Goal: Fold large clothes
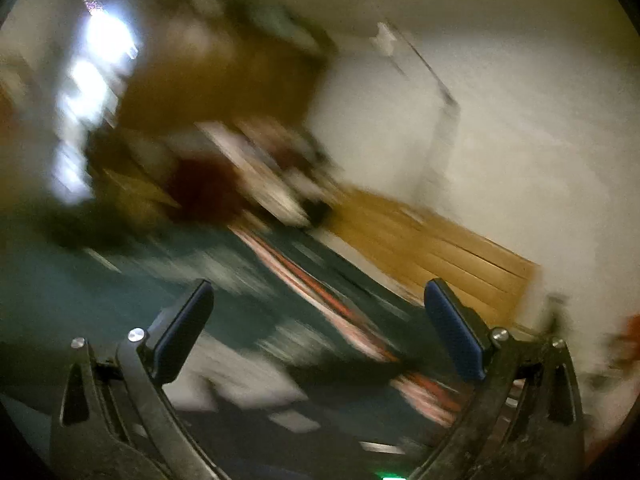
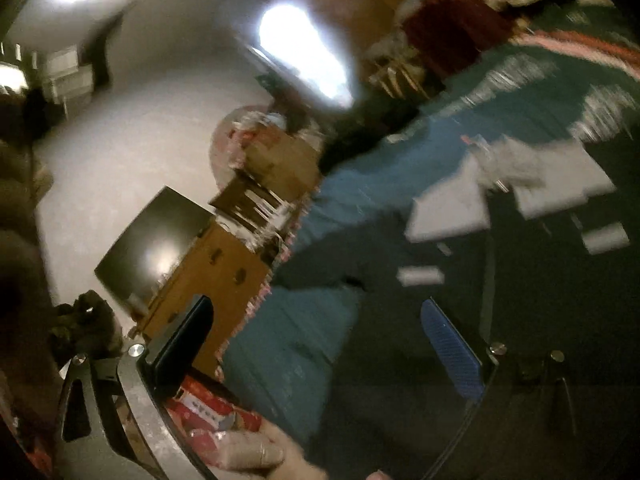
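Over the bed [image 1: 120,288] both of my grippers are hanging with nothing in them, and both views are smearing badly with blur. My left gripper [image 1: 318,332] is standing with its jaws spread wide, its blue pads [image 1: 454,332] well apart, and only the teal bedcover with its red and white stripe [image 1: 320,280] is showing between them. My right gripper [image 2: 320,344] is likewise gaping wide and gripping nothing.

From the left view I am seeing a wooden headboard [image 1: 432,248] against a pale wall [image 1: 500,140], a dark red thing [image 1: 204,188] lying past the far edge of the bed, and a bright window [image 1: 100,60] at upper left. Only a grey-white corner of the garment is showing low in this view, too blurred to tell more.

From the right view I am getting much more of the dark garment [image 2: 420,340]: it is lying spread on the teal cover, with grey-white blocks [image 2: 452,208] on it, and it is filling the space between and under my right jaws. This view alone is also showing a wooden cabinet [image 2: 208,280] beside the bed with a dark screen [image 2: 156,248] above it, a red and white packet [image 2: 212,408] low down by the left finger, and the pale floor [image 2: 132,140] beyond.
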The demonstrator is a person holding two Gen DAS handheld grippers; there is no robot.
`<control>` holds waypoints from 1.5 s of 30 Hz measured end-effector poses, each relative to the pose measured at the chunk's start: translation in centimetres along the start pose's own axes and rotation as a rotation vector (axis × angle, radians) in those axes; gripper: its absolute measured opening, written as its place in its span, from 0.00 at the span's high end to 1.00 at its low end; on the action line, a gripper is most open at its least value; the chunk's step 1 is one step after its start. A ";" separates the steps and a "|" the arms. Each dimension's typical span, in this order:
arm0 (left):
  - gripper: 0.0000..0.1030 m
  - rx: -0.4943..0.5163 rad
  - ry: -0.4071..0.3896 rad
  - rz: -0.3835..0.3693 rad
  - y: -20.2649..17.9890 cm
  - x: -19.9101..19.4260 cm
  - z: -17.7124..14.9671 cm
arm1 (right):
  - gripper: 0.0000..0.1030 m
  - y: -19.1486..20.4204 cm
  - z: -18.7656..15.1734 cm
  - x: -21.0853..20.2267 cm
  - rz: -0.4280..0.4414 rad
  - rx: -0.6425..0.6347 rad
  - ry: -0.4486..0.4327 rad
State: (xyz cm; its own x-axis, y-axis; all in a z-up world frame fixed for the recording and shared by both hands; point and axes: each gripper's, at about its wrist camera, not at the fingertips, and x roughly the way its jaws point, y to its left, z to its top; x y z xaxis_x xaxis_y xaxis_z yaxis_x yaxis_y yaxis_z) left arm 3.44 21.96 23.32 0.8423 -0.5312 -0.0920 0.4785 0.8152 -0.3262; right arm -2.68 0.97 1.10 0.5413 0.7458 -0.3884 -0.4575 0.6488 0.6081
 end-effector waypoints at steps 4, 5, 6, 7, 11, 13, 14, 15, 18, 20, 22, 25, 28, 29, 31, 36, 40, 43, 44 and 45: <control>0.00 0.104 -0.231 0.256 3.5 -5.3 0.1 | 0.00 5.8 4.9 3.8 0.056 -0.102 -0.038; 0.00 0.081 -0.247 0.305 5.1 -6.0 -1.1 | 0.00 6.9 6.0 4.7 0.037 -0.161 -0.060; 0.00 -0.005 -0.216 0.364 8.4 -6.2 -3.0 | 0.00 8.3 6.5 4.5 -0.004 -0.246 -0.091; 0.00 -0.084 -0.153 0.391 11.3 -5.9 -5.0 | 0.00 9.4 6.7 4.2 -0.049 -0.347 -0.115; 0.00 -0.282 0.054 0.590 21.4 -4.6 -14.7 | 0.00 8.5 5.3 4.9 -0.277 -0.624 -0.076; 0.00 -0.357 0.157 0.703 26.2 -3.7 -20.0 | 0.00 4.5 3.9 6.5 -0.380 -0.620 0.049; 0.00 -0.408 0.192 0.729 28.2 -3.4 -22.2 | 0.00 2.0 2.9 7.3 -0.424 -0.590 0.118; 0.00 -0.466 0.226 0.754 30.7 -3.3 -24.4 | 0.00 0.0 2.0 7.8 -0.455 -0.569 0.163; 0.00 -0.601 0.286 0.833 36.9 -3.1 -29.5 | 0.00 -7.7 -1.8 9.4 -0.596 -0.527 0.311; 0.00 -0.632 0.297 0.845 40.3 -3.4 -30.4 | 0.00 -13.0 -3.9 9.9 -0.666 -0.454 0.405; 0.00 -0.639 0.299 0.837 42.6 -3.0 -30.5 | 0.00 -17.4 -5.3 10.5 -0.725 -0.383 0.478; 0.01 -0.646 0.299 0.790 45.1 -1.4 -30.0 | 0.00 -21.3 -6.8 11.0 -0.750 -0.340 0.512; 0.02 -0.664 0.332 0.766 48.3 -1.1 -30.2 | 0.00 -22.0 -7.5 11.1 -0.760 -0.356 0.514; 0.05 -0.668 0.342 0.766 48.9 -1.3 -30.5 | 0.00 -21.9 -7.5 11.0 -0.760 -0.354 0.514; 0.12 -0.691 0.378 0.768 50.2 -1.2 -30.8 | 0.00 -21.7 -7.1 10.7 -0.753 -0.331 0.513; 0.17 -0.716 0.374 0.784 52.4 -1.6 -32.0 | 0.00 -21.3 -7.0 10.2 -0.757 -0.315 0.501; 0.18 -0.741 0.298 0.776 53.6 -1.6 -31.4 | 0.00 -21.0 -6.9 10.6 -0.760 -0.314 0.498; 0.38 -0.754 0.261 0.790 54.6 -1.5 -31.7 | 0.00 -21.3 -6.9 10.3 -0.750 -0.316 0.486; 0.63 -0.755 0.255 0.800 54.8 -1.5 -31.7 | 0.00 -21.3 -6.9 10.3 -0.748 -0.316 0.481; 0.76 -0.760 0.253 0.819 54.9 -1.5 -31.8 | 0.00 -21.4 -6.9 10.3 -0.747 -0.316 0.478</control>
State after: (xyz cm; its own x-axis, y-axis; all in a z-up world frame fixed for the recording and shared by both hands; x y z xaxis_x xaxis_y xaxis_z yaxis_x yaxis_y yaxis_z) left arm 20.57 60.21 -24.36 0.7167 -0.0065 -0.6974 -0.5368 0.6332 -0.5575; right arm 7.78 -4.17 -20.70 0.4571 0.0571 -0.8876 -0.3165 0.9431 -0.1023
